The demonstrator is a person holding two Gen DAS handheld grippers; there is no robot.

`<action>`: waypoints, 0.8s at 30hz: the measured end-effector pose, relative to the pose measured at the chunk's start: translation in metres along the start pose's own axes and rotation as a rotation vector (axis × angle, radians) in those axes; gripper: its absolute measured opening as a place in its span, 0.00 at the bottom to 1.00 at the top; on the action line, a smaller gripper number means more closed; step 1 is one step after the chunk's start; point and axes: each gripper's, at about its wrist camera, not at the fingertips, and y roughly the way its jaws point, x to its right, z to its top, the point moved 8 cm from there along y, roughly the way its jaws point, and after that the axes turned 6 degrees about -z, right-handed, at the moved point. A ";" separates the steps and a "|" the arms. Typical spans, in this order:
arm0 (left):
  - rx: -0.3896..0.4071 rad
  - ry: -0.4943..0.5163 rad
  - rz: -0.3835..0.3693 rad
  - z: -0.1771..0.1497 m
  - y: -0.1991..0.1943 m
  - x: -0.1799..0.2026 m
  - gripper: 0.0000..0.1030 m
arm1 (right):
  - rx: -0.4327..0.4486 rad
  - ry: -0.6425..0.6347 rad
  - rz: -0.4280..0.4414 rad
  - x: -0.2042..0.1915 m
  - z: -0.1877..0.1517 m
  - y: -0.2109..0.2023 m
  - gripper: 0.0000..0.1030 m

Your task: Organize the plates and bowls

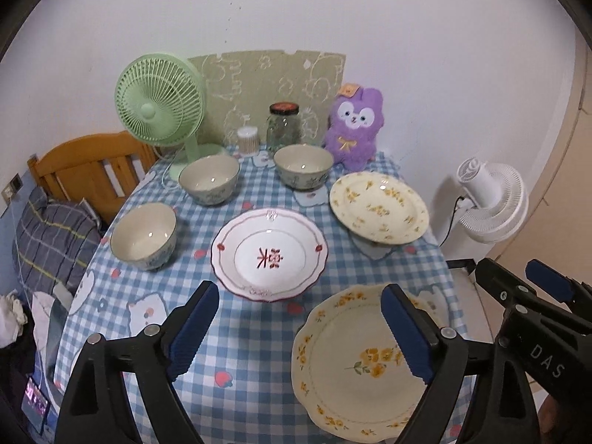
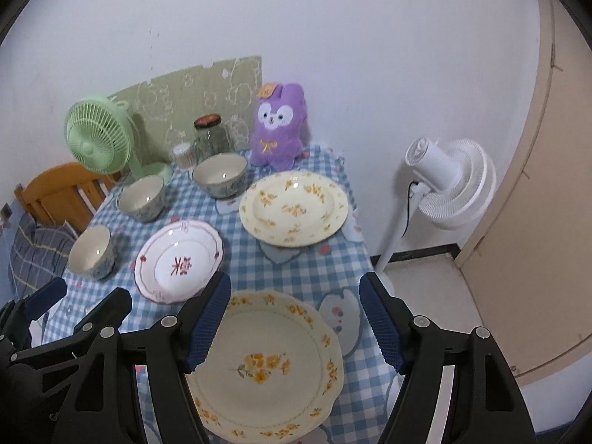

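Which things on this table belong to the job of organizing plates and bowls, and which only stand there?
For the job: three bowls, two yellow-flowered plates, white plate with red character.

Only standing there: green fan, glass jar, purple plush toy.

3 plates (image 1: 360, 366) (image 1: 269, 253) (image 1: 378, 207) & 3 bowls (image 1: 143, 235) (image 1: 209, 179) (image 1: 303, 165), all upright, apart on checked cloth.

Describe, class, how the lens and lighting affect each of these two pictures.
Left wrist view: fisheye bends the table edge, dark corners, small glints inside the bowls. Right wrist view: the door curves, light is soft and even, the near plate stays sharp.
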 end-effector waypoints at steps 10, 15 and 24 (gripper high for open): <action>0.038 0.038 -0.052 0.028 -0.015 0.000 0.96 | 0.040 0.032 -0.034 0.001 0.027 -0.018 0.77; 0.055 0.044 -0.046 0.042 -0.016 0.000 0.98 | 0.060 0.032 -0.047 0.005 0.041 -0.020 0.84; 0.061 0.017 -0.007 0.069 -0.005 0.004 0.99 | 0.069 0.017 -0.023 0.017 0.067 0.002 0.91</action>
